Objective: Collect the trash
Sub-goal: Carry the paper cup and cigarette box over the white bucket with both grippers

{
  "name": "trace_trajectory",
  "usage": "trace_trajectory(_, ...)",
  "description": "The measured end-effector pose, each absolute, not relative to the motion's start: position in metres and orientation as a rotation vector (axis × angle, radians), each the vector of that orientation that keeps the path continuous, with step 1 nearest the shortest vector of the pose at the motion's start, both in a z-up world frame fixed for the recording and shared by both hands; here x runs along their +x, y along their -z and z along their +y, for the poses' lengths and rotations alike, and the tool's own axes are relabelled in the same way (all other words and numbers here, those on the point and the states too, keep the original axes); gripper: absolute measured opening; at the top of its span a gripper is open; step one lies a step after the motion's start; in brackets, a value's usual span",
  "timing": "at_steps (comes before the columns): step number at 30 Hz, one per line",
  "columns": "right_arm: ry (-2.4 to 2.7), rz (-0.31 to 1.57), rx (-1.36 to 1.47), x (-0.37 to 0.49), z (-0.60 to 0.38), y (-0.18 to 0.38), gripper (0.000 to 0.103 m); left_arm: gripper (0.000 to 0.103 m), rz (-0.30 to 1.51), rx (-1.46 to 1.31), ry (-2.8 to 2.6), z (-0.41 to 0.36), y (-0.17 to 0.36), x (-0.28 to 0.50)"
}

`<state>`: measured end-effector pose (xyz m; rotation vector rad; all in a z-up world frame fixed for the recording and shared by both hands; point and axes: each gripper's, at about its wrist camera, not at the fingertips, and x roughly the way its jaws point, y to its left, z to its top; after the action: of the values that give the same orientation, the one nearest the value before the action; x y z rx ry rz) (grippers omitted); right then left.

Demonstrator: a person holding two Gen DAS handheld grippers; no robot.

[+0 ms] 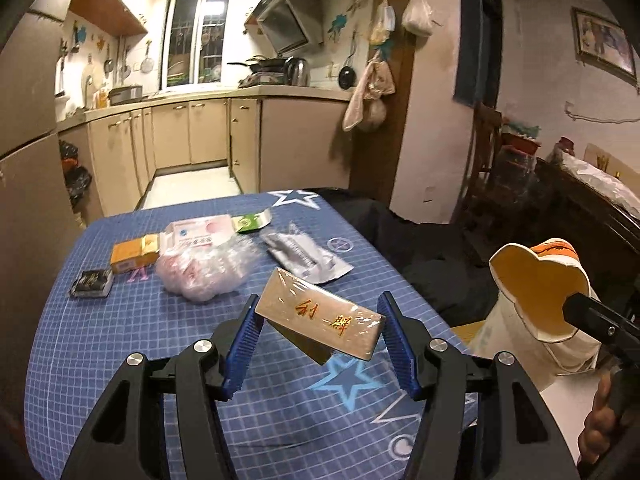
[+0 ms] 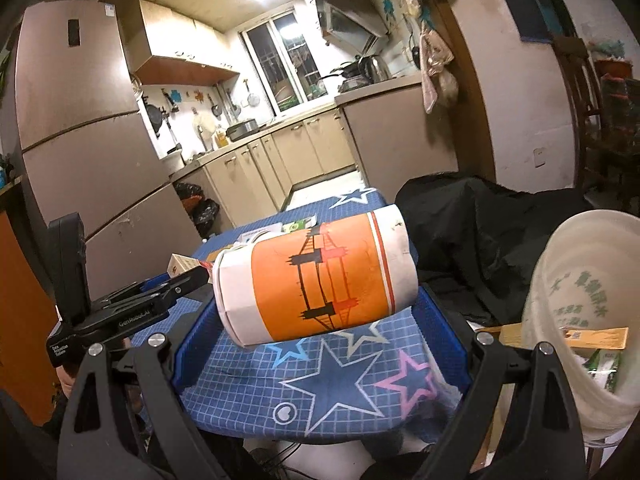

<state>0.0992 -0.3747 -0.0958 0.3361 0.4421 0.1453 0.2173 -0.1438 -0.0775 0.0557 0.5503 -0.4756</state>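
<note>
The left hand-held gripper [image 1: 318,326] is gripping a tan cigarette box [image 1: 318,318] above the desk [image 1: 140,344]. The right hand-held gripper [image 2: 316,312] is clamping an orange paper cup [image 2: 316,280] sideways, near the white bin [image 2: 592,312].

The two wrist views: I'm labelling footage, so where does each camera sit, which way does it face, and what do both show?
Left wrist: on the left gripper, facing the kitchen across the table; its jaws hold a box; fingers show at right.
Right wrist: on the right gripper, facing the same way; its jaws hold a paper cup beside a white bucket.
Shared: table, cup, kitchen.
</note>
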Motion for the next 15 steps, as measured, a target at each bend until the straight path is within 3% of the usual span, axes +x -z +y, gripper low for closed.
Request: trace_trajectory(15, 0.051, 0.356, 0.322, 0.054, -0.438, 0.072, 0.088, 0.060, 0.445, 0.105, 0.687, -0.235, 0.040, 0.198)
